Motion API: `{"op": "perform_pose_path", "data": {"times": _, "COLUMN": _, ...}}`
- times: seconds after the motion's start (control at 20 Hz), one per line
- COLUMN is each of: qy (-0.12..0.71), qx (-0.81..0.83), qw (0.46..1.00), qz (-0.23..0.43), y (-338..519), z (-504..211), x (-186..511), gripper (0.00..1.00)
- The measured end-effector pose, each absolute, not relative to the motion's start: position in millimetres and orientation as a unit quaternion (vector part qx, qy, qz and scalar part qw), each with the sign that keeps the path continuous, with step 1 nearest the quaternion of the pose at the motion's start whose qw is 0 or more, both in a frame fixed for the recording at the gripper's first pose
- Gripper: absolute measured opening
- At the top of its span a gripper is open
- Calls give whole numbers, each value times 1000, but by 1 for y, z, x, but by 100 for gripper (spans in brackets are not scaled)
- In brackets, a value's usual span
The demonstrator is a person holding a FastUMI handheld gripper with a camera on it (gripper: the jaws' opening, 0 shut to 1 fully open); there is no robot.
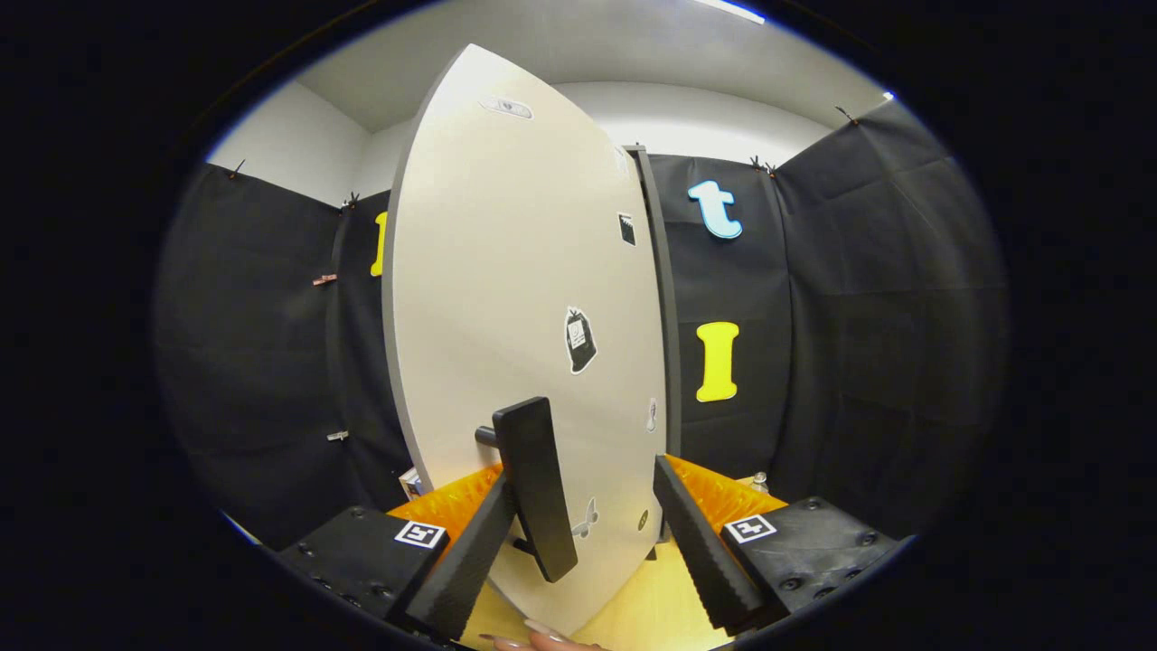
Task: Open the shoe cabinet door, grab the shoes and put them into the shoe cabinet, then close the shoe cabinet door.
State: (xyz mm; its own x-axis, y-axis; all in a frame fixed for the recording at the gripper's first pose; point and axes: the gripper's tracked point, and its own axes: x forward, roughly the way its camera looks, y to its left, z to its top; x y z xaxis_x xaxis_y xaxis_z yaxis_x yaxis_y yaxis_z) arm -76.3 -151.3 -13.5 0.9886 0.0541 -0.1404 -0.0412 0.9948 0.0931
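Beige door (506, 298), black handle (535, 484)

- black cloth wall (859, 298) hung behind and to both sides
- white upper wall (714, 122) above the cloth
- yellow floor (651, 606) below
- small clips (325, 279) on the cloth

The shoe cabinet door (515, 298) looks like smooth, matt painted board with small paper-like stickers (579, 340). Its handle (535, 488) is matt, plastic or coated metal. Hand-held gripper (583, 533) fingers (700, 542) are ribbed, spread apart.
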Motion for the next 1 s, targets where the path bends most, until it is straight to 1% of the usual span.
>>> {"op": "perform_pose_path", "data": {"times": 0.1, "qy": 70, "qx": 42, "qw": 996, "qz": 27, "y": -129, "z": -17, "x": -67, "gripper": 98}}
{"op": "perform_pose_path", "data": {"times": 0.35, "qy": 62, "qx": 21, "qw": 996, "qz": 54, "y": -69, "z": -21, "x": -48, "gripper": 98}}
{"op": "perform_pose_path", "data": {"times": 0.45, "qy": 60, "qx": 16, "qw": 996, "qz": 62, "y": -60, "z": -18, "x": -47, "gripper": 99}}
{"op": "perform_pose_path", "data": {"times": 0.6, "qy": 61, "qx": 13, "qw": 996, "qz": 67, "y": -42, "z": -21, "x": -47, "gripper": 98}}
{"op": "perform_pose_path", "data": {"times": 1.0, "qy": 69, "qx": 10, "qw": 996, "qz": 52, "y": -34, "z": -25, "x": -51, "gripper": 98}}
